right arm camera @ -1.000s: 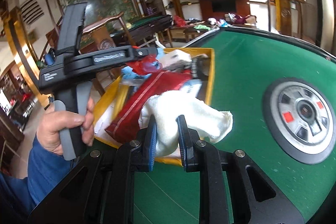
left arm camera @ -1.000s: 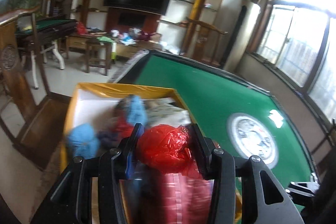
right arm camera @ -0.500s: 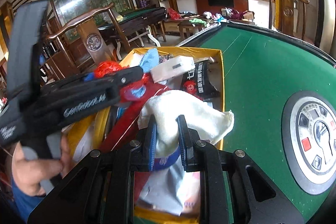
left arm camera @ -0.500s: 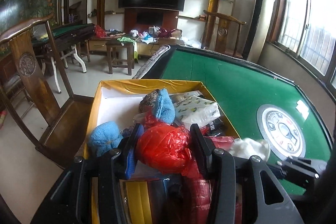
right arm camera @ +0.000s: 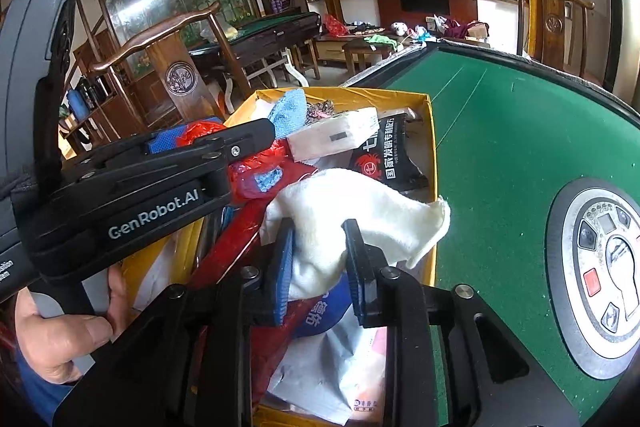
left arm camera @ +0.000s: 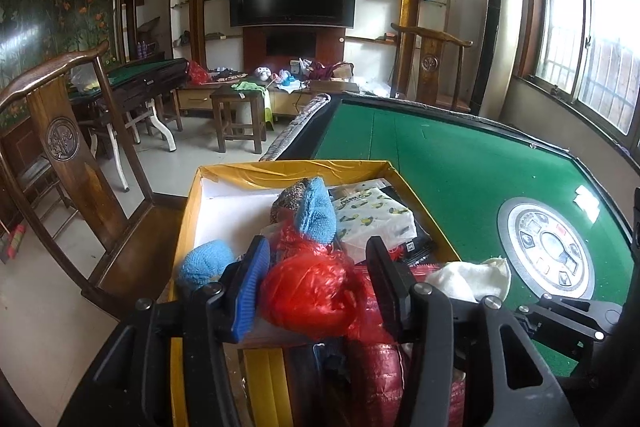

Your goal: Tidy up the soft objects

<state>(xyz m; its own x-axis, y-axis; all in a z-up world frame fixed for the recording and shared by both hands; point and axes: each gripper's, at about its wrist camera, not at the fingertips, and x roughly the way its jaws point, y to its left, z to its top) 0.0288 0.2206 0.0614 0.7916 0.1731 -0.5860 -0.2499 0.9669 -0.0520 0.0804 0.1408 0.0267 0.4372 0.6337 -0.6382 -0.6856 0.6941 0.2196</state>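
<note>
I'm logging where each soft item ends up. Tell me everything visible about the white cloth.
The white cloth is cream, fleecy and crumpled. It lies on the clutter in the yellow box, one corner overhanging the box's table-side wall. The right hand-held gripper straddles its near end; its jaws have just been opening, no longer pinching it.

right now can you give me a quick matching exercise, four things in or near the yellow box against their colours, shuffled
Things:
1. crumpled plastic bag
2. cloth
3. knitted ball
4. table felt

Colours:
a. green
b. light blue
c. red
d. cream white

Pairs: 1-c, 2-d, 3-b, 4-a
</note>
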